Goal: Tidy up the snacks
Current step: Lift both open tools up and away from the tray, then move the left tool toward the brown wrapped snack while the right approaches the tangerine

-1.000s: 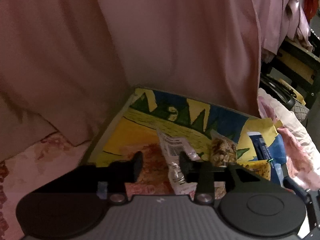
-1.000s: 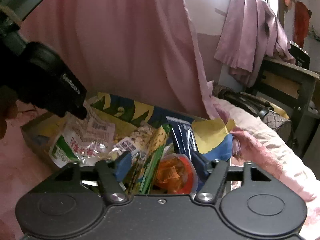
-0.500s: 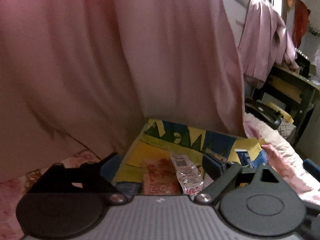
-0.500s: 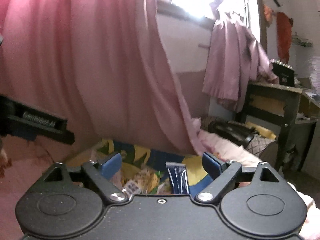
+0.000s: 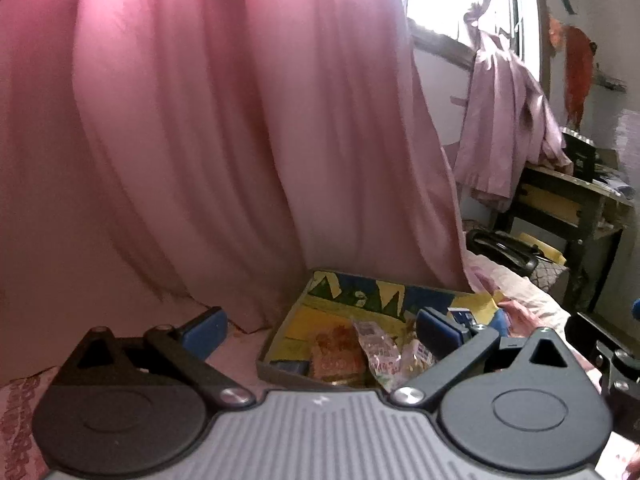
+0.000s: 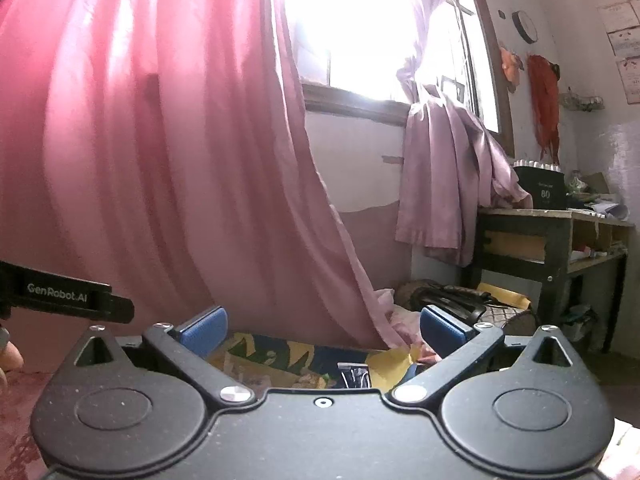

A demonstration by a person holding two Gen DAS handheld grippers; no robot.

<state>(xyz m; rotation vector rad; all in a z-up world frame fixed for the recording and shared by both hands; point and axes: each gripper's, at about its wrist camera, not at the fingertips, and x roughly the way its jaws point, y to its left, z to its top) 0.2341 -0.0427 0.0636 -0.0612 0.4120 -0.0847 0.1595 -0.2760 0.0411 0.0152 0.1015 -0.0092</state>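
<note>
A shallow box (image 5: 280,372) lined with yellow, blue and green paper lies on the pink bed. Inside it lie several snack packets: a clear packet with red print (image 5: 374,346), an orange one (image 5: 336,356) and a dark blue pouch (image 6: 354,376). My left gripper (image 5: 320,326) hangs above and in front of the box, its jaws still opening, wide apart, with nothing between the blue pads. My right gripper (image 6: 322,328) is raised higher and points almost level; its jaws are also opening and hold nothing. In the right wrist view the box (image 6: 280,354) shows low between the fingers.
A pink curtain (image 5: 200,140) hangs right behind the box. A dark wooden table (image 6: 552,240) with a black box on it stands at the right, a black bag (image 6: 448,296) below it. The other gripper's body (image 6: 60,298) pokes in at the left.
Both grippers let go of packets in the box, opened wide, and pulled back and up. The box now looks smaller and lower in both views.
</note>
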